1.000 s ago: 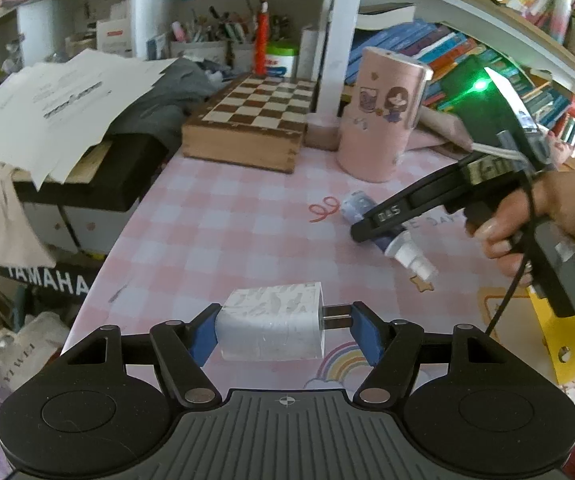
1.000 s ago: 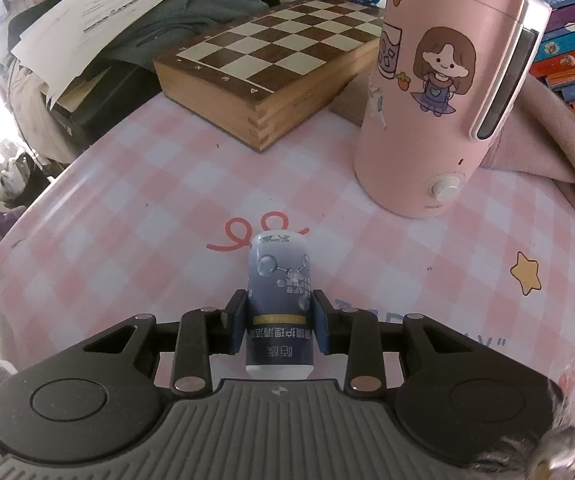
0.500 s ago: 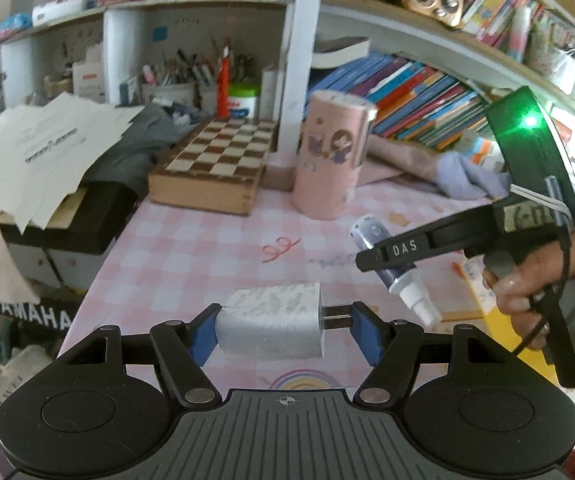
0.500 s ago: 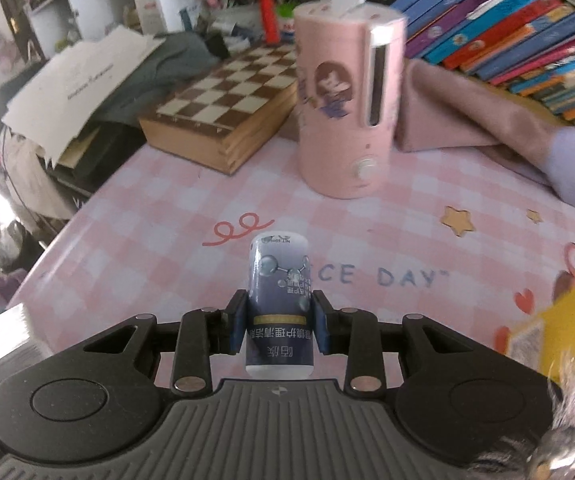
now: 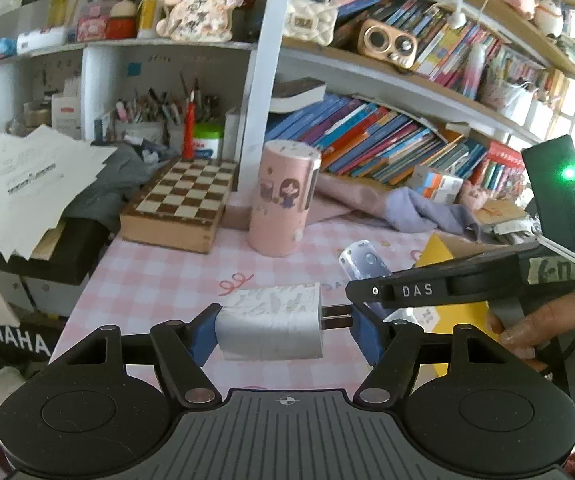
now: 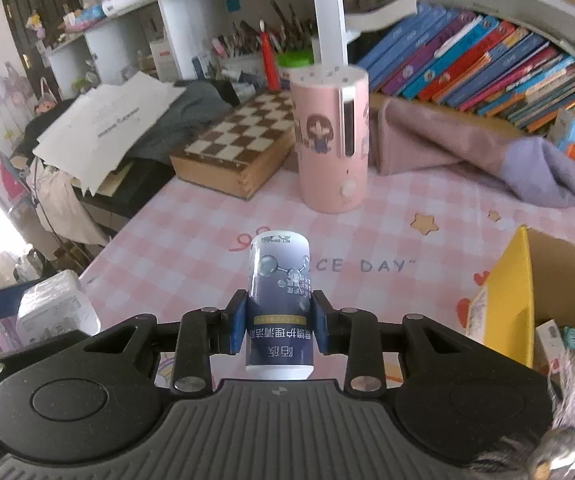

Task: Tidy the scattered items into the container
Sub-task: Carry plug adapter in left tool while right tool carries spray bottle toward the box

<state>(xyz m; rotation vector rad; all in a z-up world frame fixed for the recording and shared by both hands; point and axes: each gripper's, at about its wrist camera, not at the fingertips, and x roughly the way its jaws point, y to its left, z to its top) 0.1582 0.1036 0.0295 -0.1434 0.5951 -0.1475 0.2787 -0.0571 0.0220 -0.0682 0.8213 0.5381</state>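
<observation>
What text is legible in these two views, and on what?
"DAS": side of the right gripper.
"YAMAHA", first letter cut off: dark item beside the table.
"CE DAY": pink checked tablecloth, start hidden behind the spray bottle.
Spray bottle label: Chinese print, upside down, too small to read.
Loose papers, book spines: blurred, unreadable.
</observation>
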